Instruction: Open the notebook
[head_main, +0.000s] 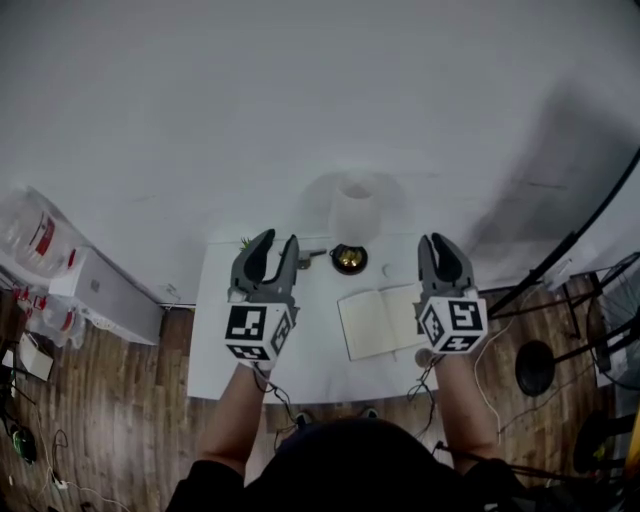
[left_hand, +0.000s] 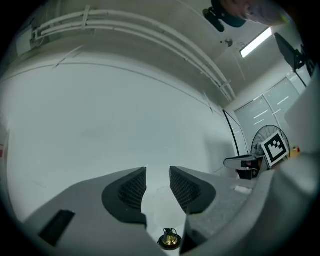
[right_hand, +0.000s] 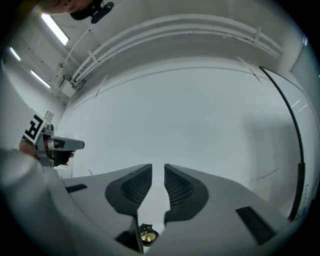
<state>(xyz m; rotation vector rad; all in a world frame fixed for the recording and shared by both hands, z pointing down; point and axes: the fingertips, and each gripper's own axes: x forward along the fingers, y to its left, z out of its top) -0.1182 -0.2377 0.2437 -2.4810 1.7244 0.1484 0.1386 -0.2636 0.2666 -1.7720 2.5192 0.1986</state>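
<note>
The notebook (head_main: 380, 322) lies open on the white table (head_main: 215, 340), cream pages up, its right part hidden behind my right gripper's marker cube. Both grippers are held high above the table and point level at the white wall. My left gripper (head_main: 277, 243) (left_hand: 158, 175) is open by a small gap, with nothing between its pads. My right gripper (head_main: 437, 243) (right_hand: 158, 172) shows a narrower gap and is empty too. Neither gripper touches the notebook.
A small brass bell (head_main: 349, 259) (left_hand: 169, 239) (right_hand: 146, 234) on a dark base stands at the table's back edge, with a white cylinder (head_main: 357, 205) behind it. Water bottles (head_main: 35, 240) and a white box (head_main: 105, 290) lie left; a black stand (head_main: 535, 365) is right.
</note>
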